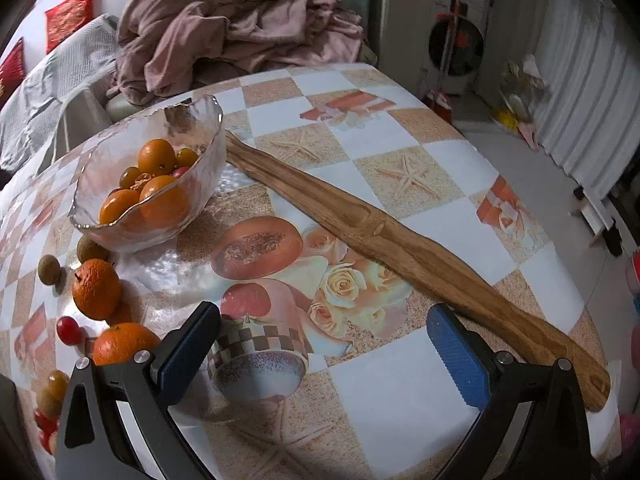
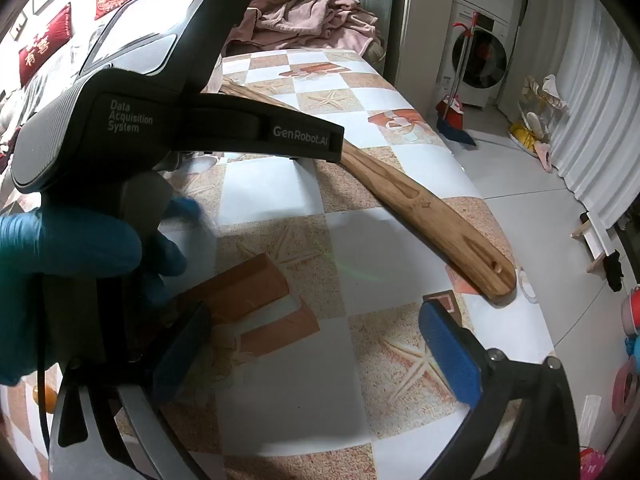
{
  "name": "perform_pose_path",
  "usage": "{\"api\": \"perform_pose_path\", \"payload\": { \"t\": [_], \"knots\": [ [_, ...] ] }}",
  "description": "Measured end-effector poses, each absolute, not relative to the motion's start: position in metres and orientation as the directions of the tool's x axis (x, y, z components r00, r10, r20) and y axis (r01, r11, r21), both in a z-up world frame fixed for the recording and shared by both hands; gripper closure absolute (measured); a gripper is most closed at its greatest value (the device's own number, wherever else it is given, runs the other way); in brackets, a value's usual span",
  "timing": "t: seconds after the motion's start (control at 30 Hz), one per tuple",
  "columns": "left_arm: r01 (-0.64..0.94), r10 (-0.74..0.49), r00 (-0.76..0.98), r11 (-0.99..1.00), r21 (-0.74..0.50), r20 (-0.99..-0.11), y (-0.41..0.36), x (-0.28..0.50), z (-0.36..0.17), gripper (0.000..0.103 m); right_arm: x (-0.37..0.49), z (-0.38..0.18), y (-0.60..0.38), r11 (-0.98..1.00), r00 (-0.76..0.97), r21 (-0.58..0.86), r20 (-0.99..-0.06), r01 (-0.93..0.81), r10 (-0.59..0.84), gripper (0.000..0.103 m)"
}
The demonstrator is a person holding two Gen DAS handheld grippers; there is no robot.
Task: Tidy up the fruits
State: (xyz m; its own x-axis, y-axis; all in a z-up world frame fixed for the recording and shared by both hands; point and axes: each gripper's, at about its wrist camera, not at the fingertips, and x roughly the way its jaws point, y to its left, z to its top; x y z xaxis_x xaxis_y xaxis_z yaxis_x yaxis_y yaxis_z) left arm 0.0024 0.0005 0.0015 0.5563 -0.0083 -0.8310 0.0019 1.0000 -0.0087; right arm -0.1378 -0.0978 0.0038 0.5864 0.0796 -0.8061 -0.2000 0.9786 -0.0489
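A glass bowl (image 1: 192, 184) at the left of the table holds several oranges (image 1: 157, 155) and small fruits. Loose on the table beside it lie two oranges (image 1: 96, 289), a red cherry tomato (image 1: 67, 330) and small brown fruits (image 1: 49, 269). My left gripper (image 1: 320, 356) is open and empty, above the tablecloth, right of the loose fruit. My right gripper (image 2: 312, 356) is open and empty over the table. The left gripper's body, held by a blue-gloved hand (image 2: 60, 256), fills the left of the right wrist view.
A long wooden tray (image 1: 360, 216) lies diagonally across the patterned tablecloth (image 1: 440, 168); it also shows in the right wrist view (image 2: 420, 204). A pink blanket (image 1: 240, 20) is heaped behind the table. The table edge (image 2: 516, 292) drops to the floor at the right.
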Motion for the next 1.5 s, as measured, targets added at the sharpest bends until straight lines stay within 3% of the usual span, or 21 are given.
{"api": "perform_pose_path", "payload": {
  "t": [0.13, 0.3, 0.57, 0.9, 1.5],
  "knots": [
    [0.003, -0.031, 0.524, 0.999, -0.035, -0.851, 0.020, 0.010, 0.026, 0.000, -0.138, 0.004, -0.099, 0.980, 0.580, -0.043, -0.810, -0.196, 0.081, 0.000],
    [-0.016, -0.053, 0.599, 0.997, -0.078, -0.799, 0.068, -0.035, 0.071, 0.000, -0.120, 0.002, -0.099, 0.983, 0.502, -0.035, -0.863, -0.182, 0.062, 0.000],
    [-0.147, 0.004, 0.510, 0.986, -0.083, -0.860, 0.149, -0.120, 0.093, 0.000, -0.116, 0.025, -0.092, 0.984, 0.466, -0.042, -0.884, -0.173, 0.044, 0.000],
    [-0.310, 0.059, 0.329, 0.950, -0.049, -0.942, 0.195, -0.193, 0.069, 0.000, -0.138, 0.047, -0.047, 0.961, 0.320, 0.039, -0.939, -0.275, 0.129, 0.000],
    [-0.315, 0.040, 0.202, 0.949, -0.027, -0.979, 0.203, -0.206, 0.059, 0.000, -0.151, 0.057, -0.016, 0.945, 0.210, 0.059, -0.969, -0.321, 0.132, 0.000]
  ]
}}
